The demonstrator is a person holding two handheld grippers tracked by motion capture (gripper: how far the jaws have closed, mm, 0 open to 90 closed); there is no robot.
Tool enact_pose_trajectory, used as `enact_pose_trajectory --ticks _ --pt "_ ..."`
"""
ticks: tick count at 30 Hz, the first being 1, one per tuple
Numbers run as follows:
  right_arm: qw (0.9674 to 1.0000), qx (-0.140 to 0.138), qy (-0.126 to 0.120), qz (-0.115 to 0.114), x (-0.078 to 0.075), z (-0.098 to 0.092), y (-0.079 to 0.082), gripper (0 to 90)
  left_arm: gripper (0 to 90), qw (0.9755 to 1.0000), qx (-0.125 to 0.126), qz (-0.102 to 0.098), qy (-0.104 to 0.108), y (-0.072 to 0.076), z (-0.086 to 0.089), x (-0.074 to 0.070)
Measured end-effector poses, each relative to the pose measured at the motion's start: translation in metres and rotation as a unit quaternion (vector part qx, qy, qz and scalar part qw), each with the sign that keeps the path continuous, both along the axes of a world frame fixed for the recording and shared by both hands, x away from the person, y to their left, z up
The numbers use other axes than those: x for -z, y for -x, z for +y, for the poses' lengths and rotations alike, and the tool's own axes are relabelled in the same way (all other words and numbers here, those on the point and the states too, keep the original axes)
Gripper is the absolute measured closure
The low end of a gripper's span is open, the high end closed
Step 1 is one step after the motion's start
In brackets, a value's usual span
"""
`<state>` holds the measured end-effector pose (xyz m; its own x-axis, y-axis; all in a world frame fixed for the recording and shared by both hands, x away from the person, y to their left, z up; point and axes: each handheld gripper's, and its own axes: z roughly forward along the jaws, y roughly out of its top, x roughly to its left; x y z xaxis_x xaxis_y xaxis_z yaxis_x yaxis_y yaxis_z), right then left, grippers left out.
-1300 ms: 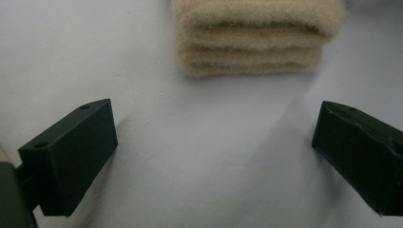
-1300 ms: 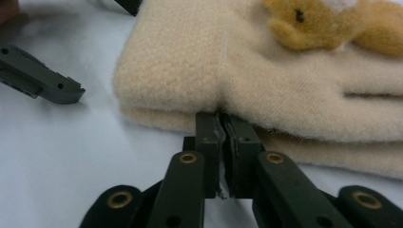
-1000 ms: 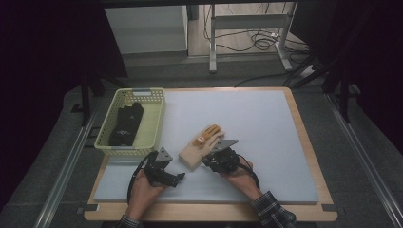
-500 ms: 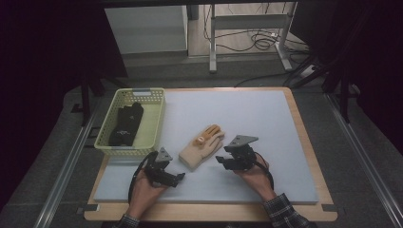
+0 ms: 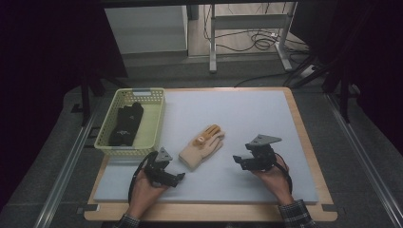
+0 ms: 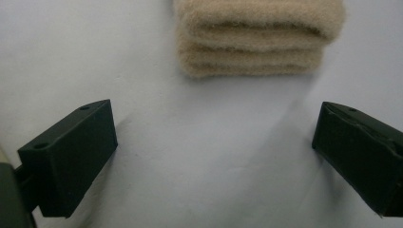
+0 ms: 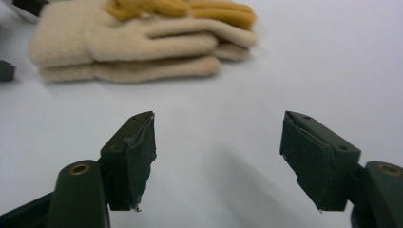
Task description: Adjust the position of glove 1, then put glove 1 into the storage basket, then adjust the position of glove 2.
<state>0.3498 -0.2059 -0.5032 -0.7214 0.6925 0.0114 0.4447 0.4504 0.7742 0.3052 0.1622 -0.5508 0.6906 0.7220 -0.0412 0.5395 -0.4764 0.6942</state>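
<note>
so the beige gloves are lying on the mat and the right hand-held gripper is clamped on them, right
Not quite. The beige gloves do lie on the mat, but the right hand-held gripper is apart from them, its jaws just opened with nothing between them, as the right gripper view shows.

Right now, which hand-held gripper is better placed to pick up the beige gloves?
Left. The left hand-held gripper sits close beside the cuff end of the beige gloves, jaws open and facing it. The right hand-held gripper is open too, but stands farther off to the side.
</note>
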Motion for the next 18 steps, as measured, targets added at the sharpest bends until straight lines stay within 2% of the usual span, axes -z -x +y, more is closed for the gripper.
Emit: enact_pose_trajectory --ticks 5,9,18 --pt "0.9997 0.024 0.001 0.004 0.004 -0.020 0.000 24.0 1.0 1.0000 0.000 0.000 0.000 0.000 0.000 0.000" --pt "0.9989 0.044 0.013 0.003 0.008 -0.037 0.002 22.1 1.1 1.0000 -0.001 0.000 0.001 0.000 0.000 0.000" --pt "0.9973 0.069 0.023 0.012 0.017 -0.061 0.003 19.5 1.2 1.0000 -0.001 0.000 0.001 0.000 0.000 0.000"
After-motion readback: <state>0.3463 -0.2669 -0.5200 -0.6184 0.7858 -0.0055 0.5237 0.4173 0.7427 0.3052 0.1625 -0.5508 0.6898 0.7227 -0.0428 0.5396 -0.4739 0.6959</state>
